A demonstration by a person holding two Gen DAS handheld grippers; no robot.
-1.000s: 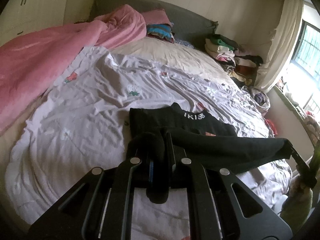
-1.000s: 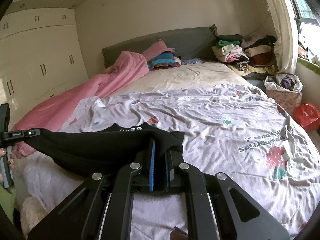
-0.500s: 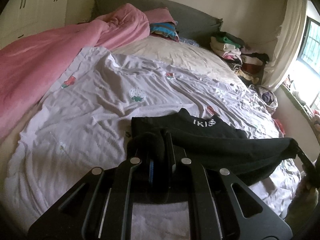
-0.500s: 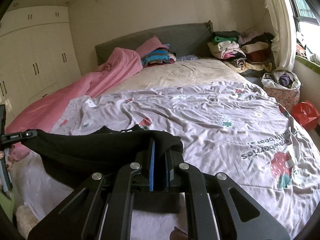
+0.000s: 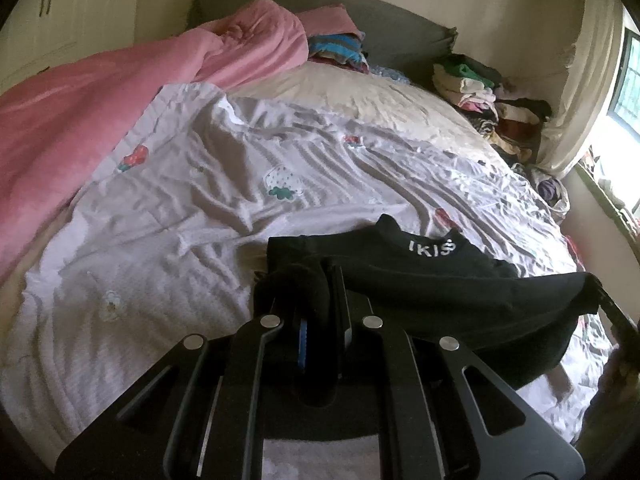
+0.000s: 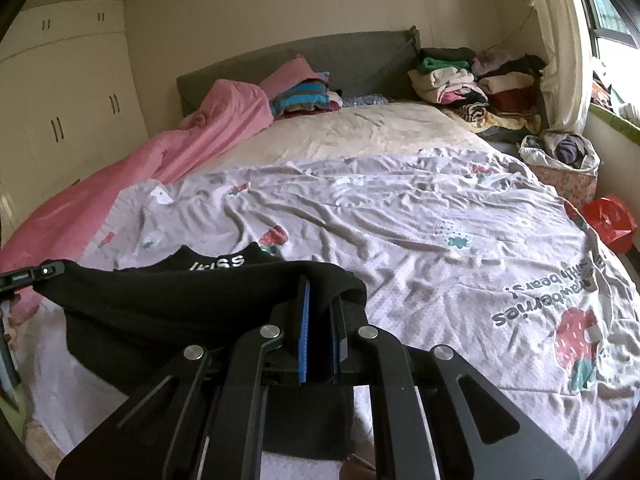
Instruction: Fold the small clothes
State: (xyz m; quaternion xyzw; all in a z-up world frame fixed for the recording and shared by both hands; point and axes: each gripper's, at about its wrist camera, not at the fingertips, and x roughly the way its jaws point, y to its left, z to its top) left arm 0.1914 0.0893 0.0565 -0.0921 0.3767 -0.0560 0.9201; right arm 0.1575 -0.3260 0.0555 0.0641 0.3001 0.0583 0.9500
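Observation:
A small black garment (image 5: 432,280) with white lettering on its band is stretched over the near part of the bed. My left gripper (image 5: 320,276) is shut on its left corner, the cloth bunched between the pads. My right gripper (image 6: 320,292) is shut on the opposite corner of the same black garment (image 6: 160,300). The held edge hangs between the two grippers above the sheet, while the lettered band (image 6: 218,263) lies on the bed farther in. Each view shows the other gripper's tip at its edge, clamped on the cloth.
A wrinkled pale sheet (image 6: 420,220) with strawberry prints covers the bed. A pink duvet (image 5: 80,112) lies heaped along the left side. Folded clothes stacks (image 6: 472,80) sit by the headboard at right, a striped pile (image 6: 300,98) at centre. A laundry bag (image 6: 564,160) stands beside the bed.
Both grippers have carried the held edge forward over the bed and a little lower. The bed fills more of both views, and the grips have not changed.

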